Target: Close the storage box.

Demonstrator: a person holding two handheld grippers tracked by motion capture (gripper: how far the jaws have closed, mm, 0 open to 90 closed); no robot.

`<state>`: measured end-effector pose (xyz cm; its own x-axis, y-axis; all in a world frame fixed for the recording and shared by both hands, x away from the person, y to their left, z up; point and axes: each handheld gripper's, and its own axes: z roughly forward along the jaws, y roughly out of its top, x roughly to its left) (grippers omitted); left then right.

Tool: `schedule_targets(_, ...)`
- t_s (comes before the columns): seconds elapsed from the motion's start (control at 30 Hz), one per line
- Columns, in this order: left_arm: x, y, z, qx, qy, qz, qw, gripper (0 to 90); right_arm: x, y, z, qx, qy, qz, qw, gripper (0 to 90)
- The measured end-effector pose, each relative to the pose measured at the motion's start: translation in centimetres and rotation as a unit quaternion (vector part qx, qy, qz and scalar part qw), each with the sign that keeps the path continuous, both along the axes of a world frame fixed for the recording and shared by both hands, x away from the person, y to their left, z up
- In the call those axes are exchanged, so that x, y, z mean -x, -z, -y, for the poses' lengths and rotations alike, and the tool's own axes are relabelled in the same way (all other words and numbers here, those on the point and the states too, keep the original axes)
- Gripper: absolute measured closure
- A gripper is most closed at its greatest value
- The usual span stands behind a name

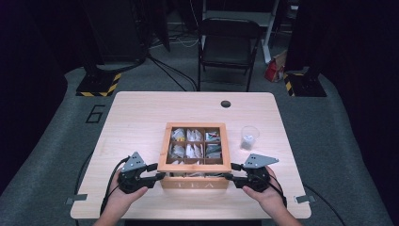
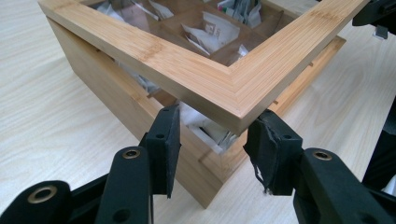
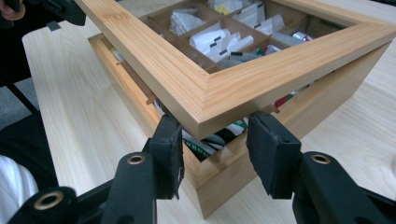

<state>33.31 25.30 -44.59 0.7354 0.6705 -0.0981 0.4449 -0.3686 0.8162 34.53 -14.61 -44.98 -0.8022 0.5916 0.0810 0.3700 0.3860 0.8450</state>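
Note:
A bamboo tea box (image 1: 195, 182) marked TEA stands near the table's front edge. Its windowed lid (image 1: 163, 150) is tilted up at the front, leaving a gap over the base (image 2: 107, 93). Tea bags (image 3: 219, 39) fill the compartments. My left gripper (image 1: 162, 175) is at the front left corner. In the left gripper view the left gripper (image 2: 217, 140) has its pads against both sides of the lid (image 2: 187, 70) corner. My right gripper (image 1: 227, 176) is at the front right corner. In the right gripper view the right gripper (image 3: 215, 140) clasps the lid (image 3: 261, 70) corner the same way.
A clear plastic cup (image 1: 248, 137) stands to the right of the box. A dark hole (image 1: 226, 103) sits at the table's far edge, and a folding chair (image 1: 229, 44) stands beyond it. Bare tabletop (image 1: 136, 122) lies left of and behind the box.

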Motion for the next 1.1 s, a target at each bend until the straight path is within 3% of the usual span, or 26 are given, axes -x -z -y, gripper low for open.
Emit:
schedule_targets(0.63, 0.4, 0.5, 0.1, -0.002, 0.006, -0.015, 0.9999, 54.7, 0.2, 0.7, 0.4, -0.005, -0.011, -0.022, 0.9997, 55.4)
schedule_targets(0.93, 0.5, 0.4, -0.5, 0.006, 0.001, -0.028, 0.9996, 53.8, 0.2, 0.8, 0.4, 0.022, -0.022, -0.03, 0.9991, 53.1)
schedule_targets(1.0, 0.5, 0.3, -0.6, 0.006, -0.003, -0.025, 0.9997, 53.8, 0.3, 0.5, 0.8, -0.004, -0.014, -0.03, 0.9994, 53.7)
schedule_targets(1.1, 0.5, 0.2, -0.7, 0.012, -0.005, -0.027, 0.9996, 52.6, 0.1, -0.2, 1.5, -0.019, -0.004, -0.027, 0.9994, 53.1)
